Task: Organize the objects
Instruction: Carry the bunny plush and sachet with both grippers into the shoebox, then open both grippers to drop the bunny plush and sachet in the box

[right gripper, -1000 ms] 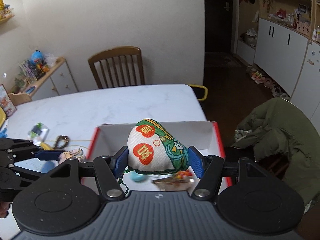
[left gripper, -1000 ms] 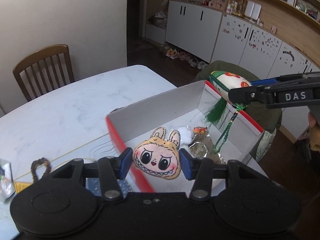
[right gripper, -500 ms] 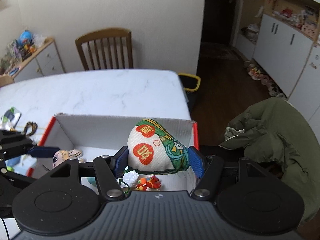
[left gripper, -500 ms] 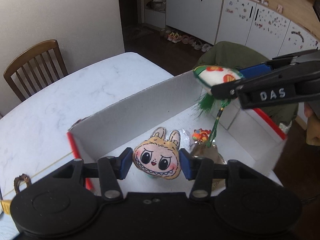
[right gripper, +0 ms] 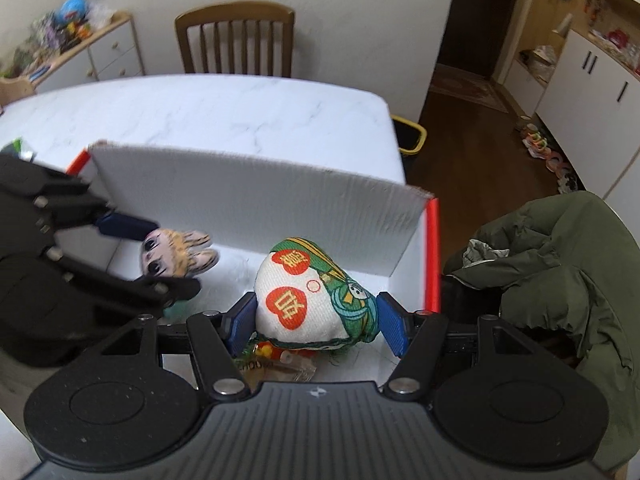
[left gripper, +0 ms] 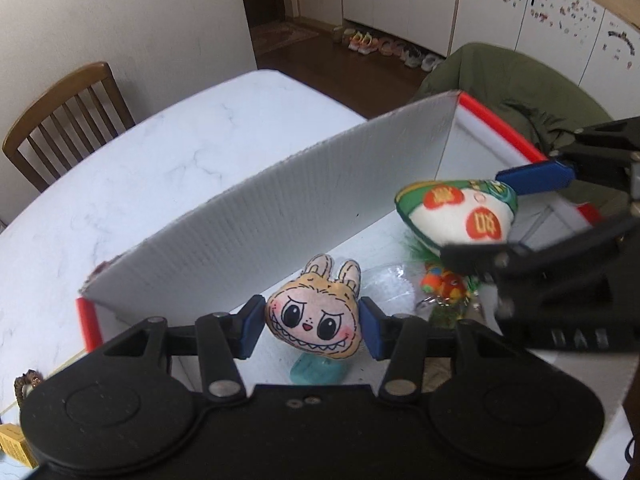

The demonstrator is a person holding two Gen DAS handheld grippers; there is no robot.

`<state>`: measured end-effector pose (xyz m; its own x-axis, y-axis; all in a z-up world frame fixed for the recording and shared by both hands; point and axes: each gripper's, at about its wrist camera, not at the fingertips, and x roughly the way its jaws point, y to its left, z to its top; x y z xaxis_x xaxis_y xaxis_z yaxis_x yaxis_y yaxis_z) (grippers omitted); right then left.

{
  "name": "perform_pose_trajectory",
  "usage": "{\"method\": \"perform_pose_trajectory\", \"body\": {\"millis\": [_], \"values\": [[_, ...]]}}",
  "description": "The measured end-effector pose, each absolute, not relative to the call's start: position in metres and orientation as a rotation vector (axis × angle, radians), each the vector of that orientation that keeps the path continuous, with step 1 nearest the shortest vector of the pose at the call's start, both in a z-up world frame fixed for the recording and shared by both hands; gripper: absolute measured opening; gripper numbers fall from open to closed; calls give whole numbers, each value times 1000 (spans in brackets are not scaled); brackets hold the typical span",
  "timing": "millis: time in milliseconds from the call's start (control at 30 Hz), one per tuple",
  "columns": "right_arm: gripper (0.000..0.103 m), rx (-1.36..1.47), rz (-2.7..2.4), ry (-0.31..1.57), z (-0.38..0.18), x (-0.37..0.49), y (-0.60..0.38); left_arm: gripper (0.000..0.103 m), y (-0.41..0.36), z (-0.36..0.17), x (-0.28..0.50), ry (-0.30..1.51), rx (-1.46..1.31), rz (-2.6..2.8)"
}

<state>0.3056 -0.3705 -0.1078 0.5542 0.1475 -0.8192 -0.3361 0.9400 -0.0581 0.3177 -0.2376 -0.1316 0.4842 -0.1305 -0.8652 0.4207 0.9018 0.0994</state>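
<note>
Both tongs lowered into box (left gripper: 280, 208): left tongs (left gripper: 313, 326) clamp bunny plush (left gripper: 316, 316), right tongs (right gripper: 316, 320) clamp sachet (right gripper: 312, 304).

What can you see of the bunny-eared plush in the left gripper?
The bunny plush is a small flat stuffed head of tan fabric with two short ears, pink cheeks, big dark eyes and a toothy grin. The left gripper holds it upright, blue fingers pressing both sides, above the floor of the white box, over a teal item.

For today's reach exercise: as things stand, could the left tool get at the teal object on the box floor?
Probably not yet: the left tool is shut on the bunny plush, directly above the teal object.
</note>
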Motion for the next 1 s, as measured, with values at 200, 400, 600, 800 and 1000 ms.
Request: {"method": "perform_pose_trajectory", "body": {"millis": [200, 400, 600, 800, 1000], "values": [[65, -249, 309, 963, -114, 307, -366, 49, -235, -144, 328, 1055, 316, -324], [65, -278, 347, 974, -118, 305, -359, 49, -233, -151, 337, 1094, 309, -314], [66, -290, 350, 980, -117, 307, -356, 50, -230, -156, 346, 1134, 285, -301], [67, -311, 347, 989, -117, 308, -353, 60, -231, -156, 351, 1147, 280, -284], [69, -293, 335, 995, -116, 306, -355, 69, -227, -153, 350, 1134, 269, -277]]}}
